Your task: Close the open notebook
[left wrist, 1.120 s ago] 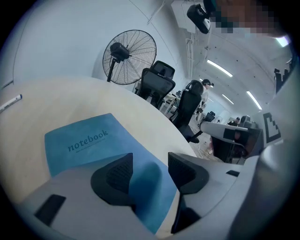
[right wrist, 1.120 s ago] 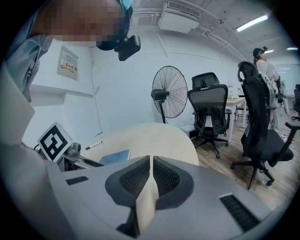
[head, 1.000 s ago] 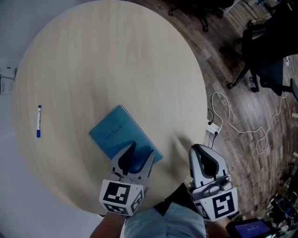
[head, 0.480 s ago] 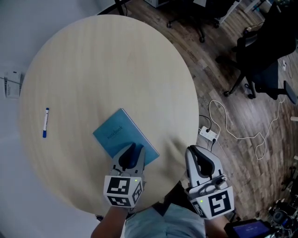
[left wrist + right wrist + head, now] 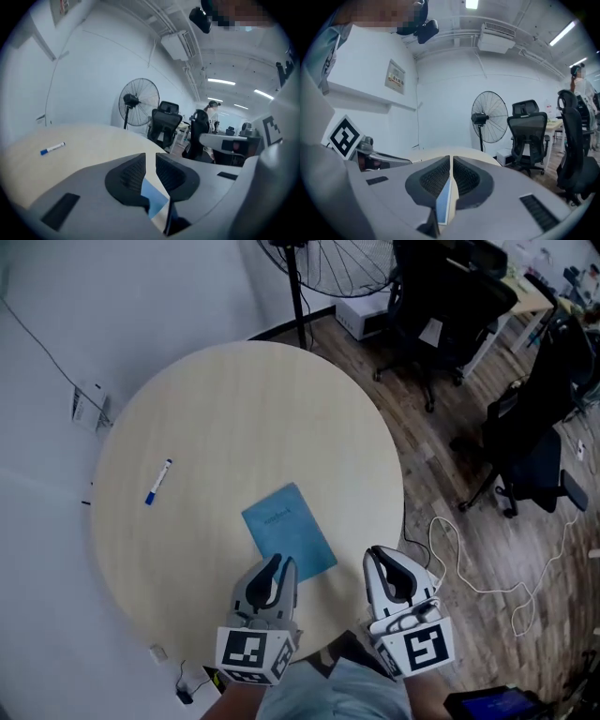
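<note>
The blue notebook [image 5: 289,532] lies shut and flat on the round pale wooden table [image 5: 234,418], near its front edge. My left gripper [image 5: 278,563] hangs above the table just short of the notebook's near corner; its jaws are closing, with a narrow gap and nothing between them. In the left gripper view [image 5: 150,157] a strip of the notebook [image 5: 152,197] shows below through the gap. My right gripper [image 5: 378,556] hovers to the right of the notebook, shut and empty. In the right gripper view [image 5: 451,159] the notebook [image 5: 443,201] shows as a thin blue sliver.
A blue-capped white pen [image 5: 157,481] lies on the table's left side, seen also in the left gripper view as the pen [image 5: 52,148]. Beyond the table stand a pedestal fan [image 5: 328,263] and black office chairs [image 5: 530,446]. A white cable [image 5: 469,559] lies on the wooden floor.
Both grippers rose and drew back off the notebook toward the table's front edge. The left jaws narrowed from wide open to a slim gap. The notebook stayed put.
</note>
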Demonstrator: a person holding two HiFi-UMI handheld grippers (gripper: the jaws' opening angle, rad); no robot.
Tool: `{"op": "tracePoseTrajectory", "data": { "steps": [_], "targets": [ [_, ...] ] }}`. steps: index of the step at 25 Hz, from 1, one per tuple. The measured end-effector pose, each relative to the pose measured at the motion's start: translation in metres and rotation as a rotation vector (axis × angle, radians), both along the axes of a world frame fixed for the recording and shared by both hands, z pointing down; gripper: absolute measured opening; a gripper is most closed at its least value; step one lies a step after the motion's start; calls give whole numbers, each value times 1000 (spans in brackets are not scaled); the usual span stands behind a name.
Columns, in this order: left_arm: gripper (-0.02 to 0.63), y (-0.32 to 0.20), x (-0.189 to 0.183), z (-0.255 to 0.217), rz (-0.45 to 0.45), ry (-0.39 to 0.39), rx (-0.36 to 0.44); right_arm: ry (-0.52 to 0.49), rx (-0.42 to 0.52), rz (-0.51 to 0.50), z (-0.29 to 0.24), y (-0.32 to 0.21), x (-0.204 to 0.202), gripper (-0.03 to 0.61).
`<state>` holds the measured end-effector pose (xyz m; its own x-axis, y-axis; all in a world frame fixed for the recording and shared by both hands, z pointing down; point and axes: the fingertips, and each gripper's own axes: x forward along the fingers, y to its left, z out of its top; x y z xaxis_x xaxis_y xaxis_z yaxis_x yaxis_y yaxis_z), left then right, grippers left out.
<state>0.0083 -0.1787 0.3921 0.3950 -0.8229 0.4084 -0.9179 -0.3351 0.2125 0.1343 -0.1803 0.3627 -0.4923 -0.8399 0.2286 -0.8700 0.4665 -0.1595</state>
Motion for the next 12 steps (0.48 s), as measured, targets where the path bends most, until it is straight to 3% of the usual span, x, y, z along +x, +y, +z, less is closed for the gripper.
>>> {"op": "tracePoseTrajectory", "data": {
  "steps": [6,9,12],
  "targets": [
    [27,46,-41,-136,-178,-27,304,-5,191,-145,-95,32,-48,49],
    [23,67,-59,-171,-254,-107,412,-4,274,-196,-124,44,-68,49],
    [21,84,-78,-184,-326,-157,464,20,287,-219,-134,52,-82,49]
  ]
}}
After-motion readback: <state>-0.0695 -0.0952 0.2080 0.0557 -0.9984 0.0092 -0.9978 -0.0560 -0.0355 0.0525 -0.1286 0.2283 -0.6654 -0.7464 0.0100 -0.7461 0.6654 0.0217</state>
